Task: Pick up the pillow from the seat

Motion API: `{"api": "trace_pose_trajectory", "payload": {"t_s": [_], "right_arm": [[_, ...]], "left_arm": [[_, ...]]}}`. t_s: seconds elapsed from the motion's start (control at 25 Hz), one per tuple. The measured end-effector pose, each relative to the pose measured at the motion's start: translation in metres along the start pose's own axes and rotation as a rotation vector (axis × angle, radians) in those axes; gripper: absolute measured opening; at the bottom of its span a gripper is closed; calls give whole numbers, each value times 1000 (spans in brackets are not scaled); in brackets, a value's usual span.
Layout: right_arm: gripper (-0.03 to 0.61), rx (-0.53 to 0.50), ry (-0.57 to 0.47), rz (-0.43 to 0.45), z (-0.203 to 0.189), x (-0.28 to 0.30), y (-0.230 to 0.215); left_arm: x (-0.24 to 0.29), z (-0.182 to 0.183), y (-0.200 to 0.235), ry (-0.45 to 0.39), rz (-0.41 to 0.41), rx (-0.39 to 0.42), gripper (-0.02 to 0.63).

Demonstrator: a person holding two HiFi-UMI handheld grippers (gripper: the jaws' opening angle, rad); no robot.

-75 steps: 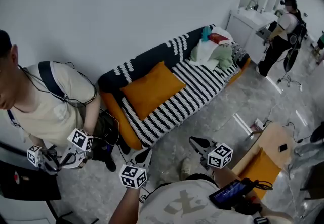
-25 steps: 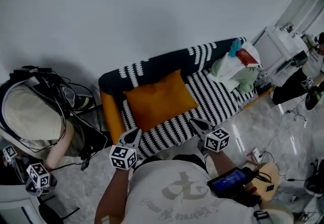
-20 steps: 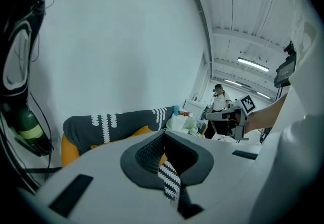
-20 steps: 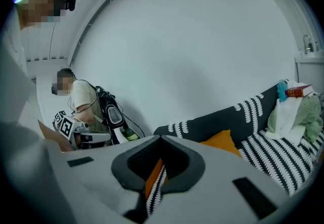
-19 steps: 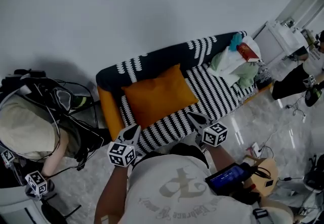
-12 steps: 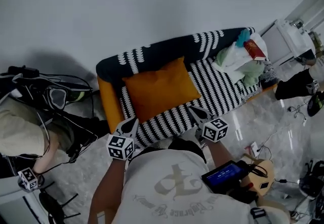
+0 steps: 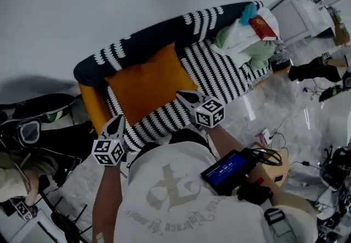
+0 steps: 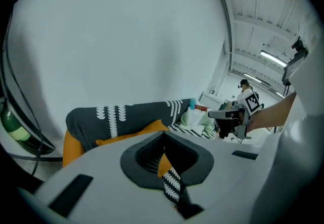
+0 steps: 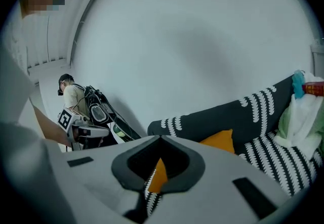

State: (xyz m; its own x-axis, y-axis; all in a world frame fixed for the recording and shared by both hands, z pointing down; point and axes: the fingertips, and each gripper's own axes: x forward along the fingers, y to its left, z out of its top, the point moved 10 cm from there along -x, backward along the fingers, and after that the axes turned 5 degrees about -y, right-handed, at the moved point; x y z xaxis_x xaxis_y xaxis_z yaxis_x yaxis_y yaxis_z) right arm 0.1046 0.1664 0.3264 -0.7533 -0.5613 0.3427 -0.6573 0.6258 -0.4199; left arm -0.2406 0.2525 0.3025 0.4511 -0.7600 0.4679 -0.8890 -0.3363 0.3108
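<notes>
An orange pillow (image 7: 147,82) lies flat on the seat of a sofa (image 7: 219,80) covered in black-and-white stripes. My left gripper (image 7: 117,122) hangs shut and empty just off the seat's front edge, below the pillow's left corner. My right gripper (image 7: 181,94) is shut and empty too, over the striped seat just right of the pillow's near corner. In the left gripper view the shut gripper (image 8: 163,137) points at the pillow (image 8: 132,135). In the right gripper view the gripper (image 9: 159,139) points at the sofa's left end, with the pillow (image 9: 221,140) to the right.
A heap of white and green cloth (image 7: 241,44) with a red book (image 7: 262,28) fills the sofa's right end. A person (image 7: 19,176) with dark gear crouches at the left. A white cabinet (image 7: 299,9) and another person's legs (image 7: 315,69) are at the right.
I have come closer to the sofa; it has slid up and left in the head view. Both grippers have reached the seat's front edge beside the pillow, and stay shut.
</notes>
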Motion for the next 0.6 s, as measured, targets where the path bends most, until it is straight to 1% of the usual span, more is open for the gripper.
{"api": "trace_pose_trajectory", "payload": {"t_s": [0.08, 0.2, 0.36, 0.48, 0.6], "right_arm": [[14, -7, 10, 28, 7, 11, -17], [14, 0, 47, 56, 10, 15, -40], [14, 0, 93, 114, 18, 37, -65], [14, 5, 130, 154, 21, 50, -82], [14, 8, 186, 174, 16, 60, -101]], "left_arm": [[17, 2, -3, -1, 18, -8, 10], [44, -3, -17, 23, 16, -33, 10], [76, 0, -28, 42, 17, -63, 9], [94, -3, -37, 60, 40, -96, 9], [107, -11, -39, 88, 72, -134, 9]]}}
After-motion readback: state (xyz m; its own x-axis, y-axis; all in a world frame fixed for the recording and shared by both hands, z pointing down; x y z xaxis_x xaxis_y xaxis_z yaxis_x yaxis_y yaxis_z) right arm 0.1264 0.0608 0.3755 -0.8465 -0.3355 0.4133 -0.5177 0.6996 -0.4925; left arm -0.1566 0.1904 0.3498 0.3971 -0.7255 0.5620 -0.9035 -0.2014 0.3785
